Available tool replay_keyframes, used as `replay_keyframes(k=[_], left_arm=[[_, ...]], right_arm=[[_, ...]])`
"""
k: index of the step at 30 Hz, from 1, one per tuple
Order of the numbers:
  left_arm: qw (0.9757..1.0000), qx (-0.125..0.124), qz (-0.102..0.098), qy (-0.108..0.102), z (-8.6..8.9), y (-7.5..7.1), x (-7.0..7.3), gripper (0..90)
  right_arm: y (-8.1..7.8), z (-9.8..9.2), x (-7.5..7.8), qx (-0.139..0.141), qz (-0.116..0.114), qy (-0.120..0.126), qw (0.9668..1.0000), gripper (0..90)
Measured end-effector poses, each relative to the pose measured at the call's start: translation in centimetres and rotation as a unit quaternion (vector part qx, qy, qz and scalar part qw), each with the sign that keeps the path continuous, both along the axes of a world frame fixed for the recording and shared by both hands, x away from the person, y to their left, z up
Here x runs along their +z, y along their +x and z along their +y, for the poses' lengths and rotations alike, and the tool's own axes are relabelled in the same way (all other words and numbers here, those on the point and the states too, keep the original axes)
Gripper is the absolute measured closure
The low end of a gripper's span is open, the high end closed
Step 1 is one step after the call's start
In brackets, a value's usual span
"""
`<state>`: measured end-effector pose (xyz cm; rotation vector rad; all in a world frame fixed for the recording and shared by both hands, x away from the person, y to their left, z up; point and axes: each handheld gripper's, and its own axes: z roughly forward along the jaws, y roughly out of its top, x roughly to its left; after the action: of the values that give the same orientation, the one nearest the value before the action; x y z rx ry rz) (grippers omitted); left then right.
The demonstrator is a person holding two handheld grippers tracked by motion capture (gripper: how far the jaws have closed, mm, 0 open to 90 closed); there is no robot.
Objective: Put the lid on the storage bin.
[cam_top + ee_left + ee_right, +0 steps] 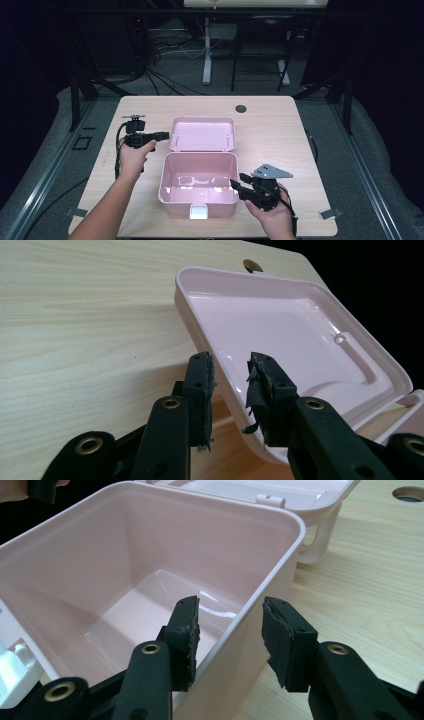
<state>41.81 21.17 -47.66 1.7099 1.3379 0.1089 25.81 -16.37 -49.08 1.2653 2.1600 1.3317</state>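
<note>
One pink box [198, 187] with one lid [202, 134] open; two grippers, left [161, 134] and right [234, 183], jaws apart.

Both grippers black plastic, brass-ringed screw holes along the jaws, frayed dark pads. Left gripper [161, 134] trails a black cable; right gripper [236, 186] carries a grey three-cornered plate on top. Forearms bare, no sleeves.

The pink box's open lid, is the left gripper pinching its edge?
Apart. The left gripper view shows the left gripper straddling the lid rim, with gaps beside both pads.
</note>
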Motion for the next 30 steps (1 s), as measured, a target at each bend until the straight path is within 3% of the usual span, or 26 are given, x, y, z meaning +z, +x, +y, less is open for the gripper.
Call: replay_keyframes(k=[11, 18, 23, 28, 30], left_arm=[[0.9998, -0.016, -0.014, 0.003, 0.7, -1.8, 1.2, 68.6], [0.9994, -0.028, -0.021, -0.003, 0.9, -3.1, 1.7, 68.0], [0.9990, -0.035, -0.025, -0.009, 1.2, -4.0, 1.8, 67.9], [0.9987, -0.036, -0.035, 0.005, 1.7, -5.1, 1.7, 67.2], [0.9987, -0.035, -0.036, 0.001, 2.0, -5.6, 1.5, 67.2]], right_arm=[[0.1, -1.1, 1.2, -0.009, -0.020, 0.009, 0.9997, 53.4], [0.3, -1.9, 2.2, -0.003, -0.028, 0.002, 0.9996, 52.9], [0.5, -2.7, 2.6, -0.001, -0.024, -0.003, 0.9997, 51.6], [0.8, -3.4, 3.0, 0.008, -0.009, -0.012, 0.9998, 52.6], [1.0, -3.7, 3.1, 0.011, -0.009, -0.015, 0.9998, 52.6]])
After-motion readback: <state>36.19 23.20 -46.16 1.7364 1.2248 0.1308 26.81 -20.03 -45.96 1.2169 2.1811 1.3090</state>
